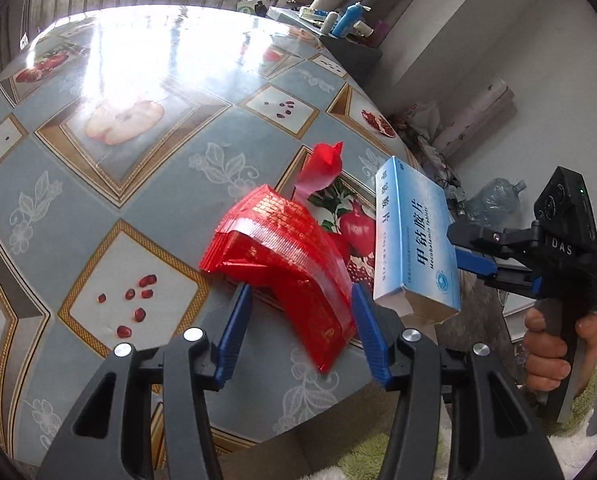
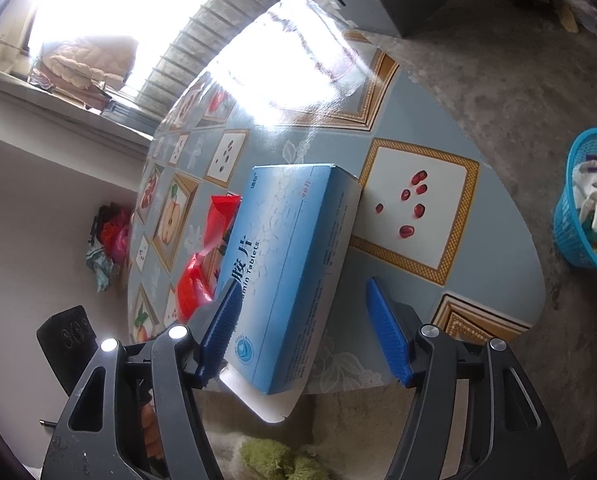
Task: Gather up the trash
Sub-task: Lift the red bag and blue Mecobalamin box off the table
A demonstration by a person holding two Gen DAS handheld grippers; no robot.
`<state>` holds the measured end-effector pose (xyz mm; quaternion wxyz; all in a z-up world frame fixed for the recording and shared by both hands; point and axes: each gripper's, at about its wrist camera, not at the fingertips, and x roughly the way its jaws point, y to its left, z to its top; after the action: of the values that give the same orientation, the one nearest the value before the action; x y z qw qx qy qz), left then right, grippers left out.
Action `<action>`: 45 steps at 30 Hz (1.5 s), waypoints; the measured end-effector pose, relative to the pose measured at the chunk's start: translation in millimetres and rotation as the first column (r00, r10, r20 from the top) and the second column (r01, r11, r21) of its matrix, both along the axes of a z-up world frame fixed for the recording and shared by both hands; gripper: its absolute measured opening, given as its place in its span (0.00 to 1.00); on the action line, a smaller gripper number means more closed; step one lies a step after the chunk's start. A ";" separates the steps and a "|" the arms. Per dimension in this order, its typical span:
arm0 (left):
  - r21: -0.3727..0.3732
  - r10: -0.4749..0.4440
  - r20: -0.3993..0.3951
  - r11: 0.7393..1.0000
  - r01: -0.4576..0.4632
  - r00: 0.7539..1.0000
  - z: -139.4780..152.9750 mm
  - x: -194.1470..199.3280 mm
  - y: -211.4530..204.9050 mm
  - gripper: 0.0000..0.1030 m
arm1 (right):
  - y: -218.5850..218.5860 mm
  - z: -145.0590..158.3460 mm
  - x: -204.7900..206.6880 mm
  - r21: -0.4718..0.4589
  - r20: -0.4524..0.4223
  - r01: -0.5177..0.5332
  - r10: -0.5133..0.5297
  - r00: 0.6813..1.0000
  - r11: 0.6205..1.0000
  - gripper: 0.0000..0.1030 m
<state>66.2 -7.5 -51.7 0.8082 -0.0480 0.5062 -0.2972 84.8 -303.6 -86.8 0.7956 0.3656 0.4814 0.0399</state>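
A crumpled red foil wrapper (image 1: 286, 256) lies on the fruit-patterned table (image 1: 130, 184) near its front edge. My left gripper (image 1: 300, 308) is open, its blue fingers on either side of the wrapper's near part. A blue-and-white medicine box (image 1: 414, 240) stands tilted at the table's right edge. My right gripper (image 1: 474, 256) reaches it from the right. In the right wrist view the box (image 2: 286, 272) lies between the open fingers of the right gripper (image 2: 304, 304), its open flap hanging over the table edge. The red wrapper (image 2: 202, 264) shows behind it.
A blue plastic basket (image 2: 586, 216) with trash in it stands on the floor to the right of the table. A dark box (image 1: 350, 56) and bottles (image 1: 348, 20) sit at the table's far end. A green shaggy rug (image 2: 274, 460) lies below the table's front edge.
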 end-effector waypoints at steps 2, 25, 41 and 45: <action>0.030 0.002 0.028 1.000 -0.003 1.000 -0.2 5.8 -7.3 0.45 | 3.5 0.8 0.8 -0.024 -0.002 0.007 -0.007 1.000 1.000 0.60; 0.201 -0.073 0.267 0.979 0.018 0.961 -4.2 34.4 -19.1 0.18 | 69.7 5.0 45.9 -0.408 -0.065 -0.005 -0.023 0.998 0.913 0.86; 0.202 -0.056 0.264 0.979 0.002 0.963 -3.2 30.7 -21.7 0.14 | 69.0 7.0 27.6 -0.472 -0.078 -0.122 0.097 0.992 0.873 0.73; 0.206 -0.063 0.273 0.978 0.005 0.960 -1.3 27.9 -22.0 0.11 | 72.0 8.8 25.4 -0.468 -0.063 -0.126 0.109 0.992 0.875 0.70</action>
<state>94.0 -29.5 -53.1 0.8666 0.0860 0.4162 -0.2616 110.2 -231.6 -78.0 0.8481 0.1322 0.5118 -0.0364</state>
